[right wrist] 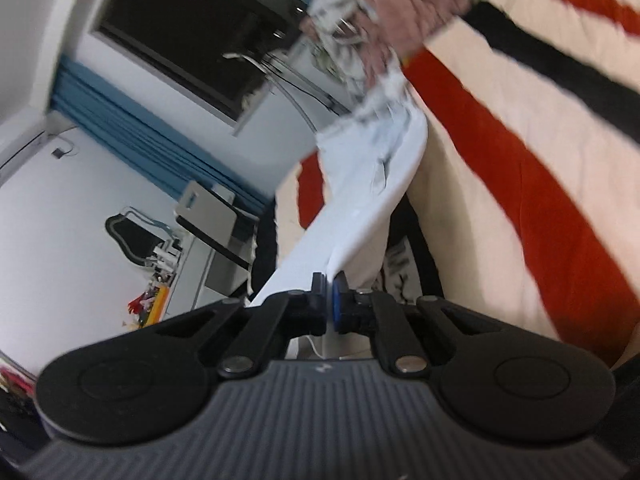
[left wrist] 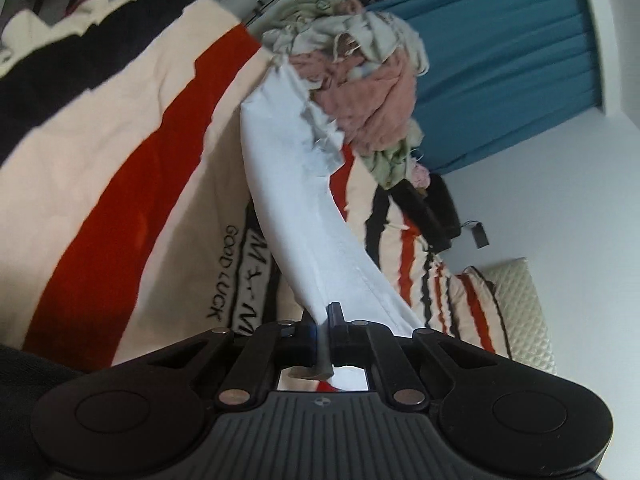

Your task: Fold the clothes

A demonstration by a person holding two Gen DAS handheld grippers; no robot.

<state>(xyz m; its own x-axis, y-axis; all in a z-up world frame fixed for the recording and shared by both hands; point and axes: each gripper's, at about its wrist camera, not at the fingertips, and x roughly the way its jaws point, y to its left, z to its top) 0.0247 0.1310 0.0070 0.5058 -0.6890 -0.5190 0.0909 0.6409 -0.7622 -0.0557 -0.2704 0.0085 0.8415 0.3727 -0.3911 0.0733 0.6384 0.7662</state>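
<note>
The scene is filled by a striped blanket in cream, red and black, spread over a bed; a printed patch with the words GOOD LUCK is seen on it in the left wrist view. Behind it, a blue curtain is hung along a white wall. In the right wrist view the same blanket takes the right side, and a dark window is seen above the curtain.

A pile of clothes, pink, pale green and grey, is heaped on the far part of the blanket. In the right wrist view the pile is blurred.

A pale blue-white garment is stretched as a long band. Its long axis runs from the pile down toward each gripper, so one end points to the heap and the near edge is held up, above the blanket. A stitched hem is seen along its right side in the left wrist view.

The left gripper is closed on the near edge of the garment, with cloth pinched between the jaws. The right gripper is likewise clamped on the garment, with the jaws narrow and a thin fold between them.
</note>
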